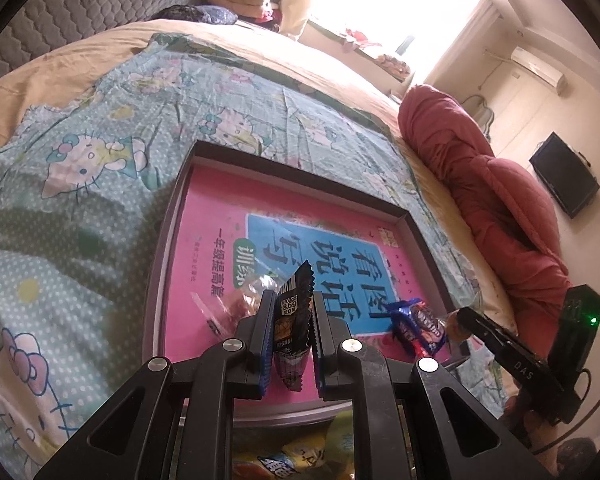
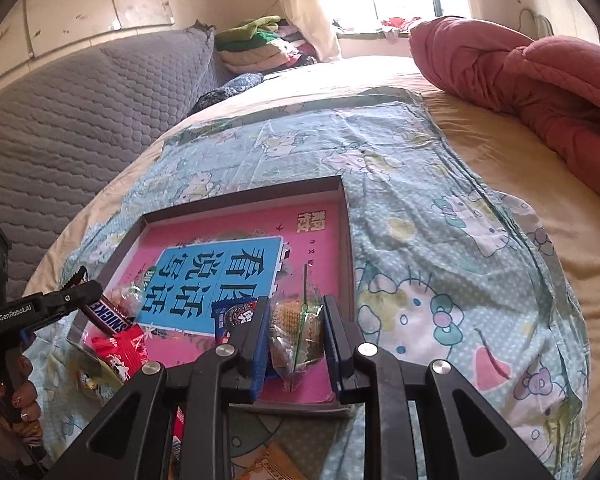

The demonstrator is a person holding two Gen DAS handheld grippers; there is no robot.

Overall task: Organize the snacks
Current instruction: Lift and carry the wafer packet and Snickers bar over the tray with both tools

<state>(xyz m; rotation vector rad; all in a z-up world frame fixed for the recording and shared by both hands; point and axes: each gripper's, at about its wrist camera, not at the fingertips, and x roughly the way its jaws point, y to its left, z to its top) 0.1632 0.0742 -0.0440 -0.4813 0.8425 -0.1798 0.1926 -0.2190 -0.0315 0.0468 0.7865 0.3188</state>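
Observation:
A shallow tray with a pink and blue printed floor lies on the bed; it also shows in the right wrist view. My left gripper is shut on a dark Snickers bar, held upright over the tray's near part; the bar also shows in the right wrist view. My right gripper is shut on a clear-wrapped brown and yellow snack over the tray's near right corner. A blue snack packet lies in the tray; it also shows in the right wrist view. A clear-wrapped sweet lies left of the bar.
A Hello Kitty sheet covers the bed under the tray. A red quilt lies along the far right. Red and yellow snack packets lie by the tray's near left corner. A grey headboard runs on the left.

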